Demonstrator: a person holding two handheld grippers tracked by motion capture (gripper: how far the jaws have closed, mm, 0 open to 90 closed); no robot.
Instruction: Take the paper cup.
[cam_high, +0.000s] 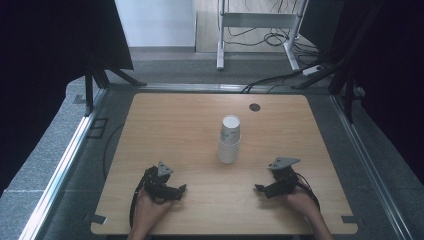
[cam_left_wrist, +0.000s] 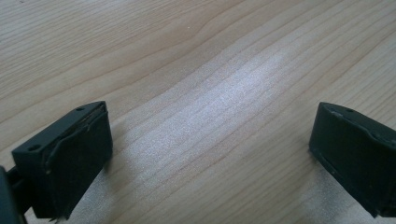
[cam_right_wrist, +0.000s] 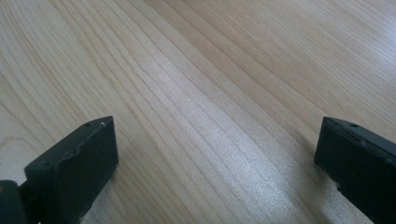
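A stack of white paper cups (cam_high: 229, 139) stands upright near the middle of the wooden table (cam_high: 170, 120). My left gripper (cam_high: 181, 189) rests low on the table at the front left, held by a hand, and points toward the table's middle. My right gripper (cam_high: 259, 189) lies at the front right, mirrored, pointing inward. Both sit well short of the cups. In the left gripper view my own jaws stand wide apart over bare wood, left gripper (cam_left_wrist: 210, 158) open. The right gripper (cam_right_wrist: 217, 163) also shows wide jaws with nothing between them.
A small dark round grommet (cam_high: 255, 107) sits near the table's far edge. Metal rails (cam_high: 70, 150) run along both sides of the table. Black curtains, a tripod leg and a white desk frame (cam_high: 250, 22) with cables stand beyond the far edge.
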